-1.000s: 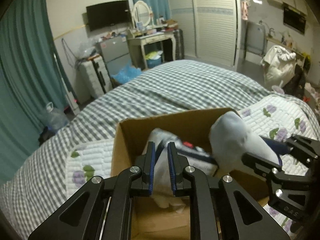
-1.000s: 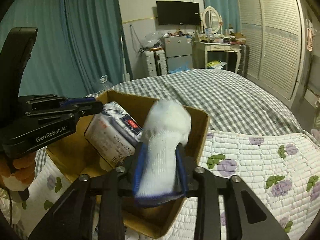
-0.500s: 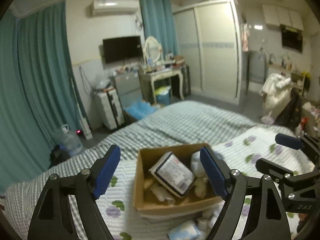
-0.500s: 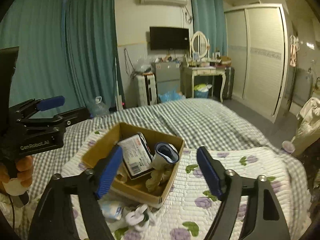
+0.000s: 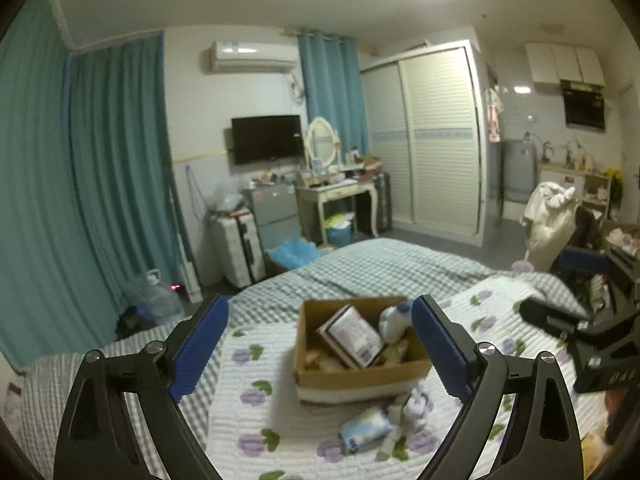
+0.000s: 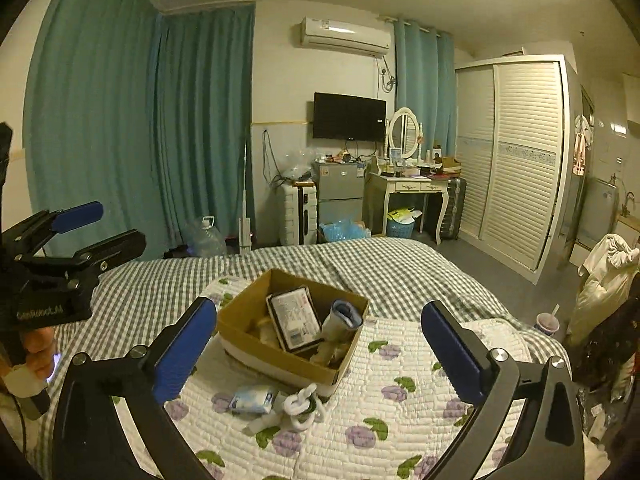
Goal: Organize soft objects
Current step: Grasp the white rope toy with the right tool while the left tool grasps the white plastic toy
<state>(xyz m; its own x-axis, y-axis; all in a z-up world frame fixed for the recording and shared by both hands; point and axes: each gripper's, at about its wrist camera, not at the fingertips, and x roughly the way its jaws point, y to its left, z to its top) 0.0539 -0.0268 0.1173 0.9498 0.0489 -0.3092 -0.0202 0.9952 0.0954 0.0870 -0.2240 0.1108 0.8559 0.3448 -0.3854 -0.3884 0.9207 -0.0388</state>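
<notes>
Quilted bedding carries the cardboard box (image 6: 256, 312), already holding a rolled sock (image 6: 342, 320); a tissue pack (image 6: 252, 394) waits beside it. Both grippers (image 5: 320, 344) (image 6: 316, 340) gape wide, empty.

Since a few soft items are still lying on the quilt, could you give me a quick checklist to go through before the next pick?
1. Left gripper empty and open: ok, jaws wide apart, nothing between them.
2. Right gripper empty and open: ok, jaws wide apart.
3. Cardboard box upright on the quilt, top open: ok.
4. Rolled white sock inside the box: ok, it stands beside the flat packet.
5. Items left outside: not ok, a blue and white pack and a white knotted toy lie in front of the box.
6. Room left in the box for both: cannot tell.
</notes>
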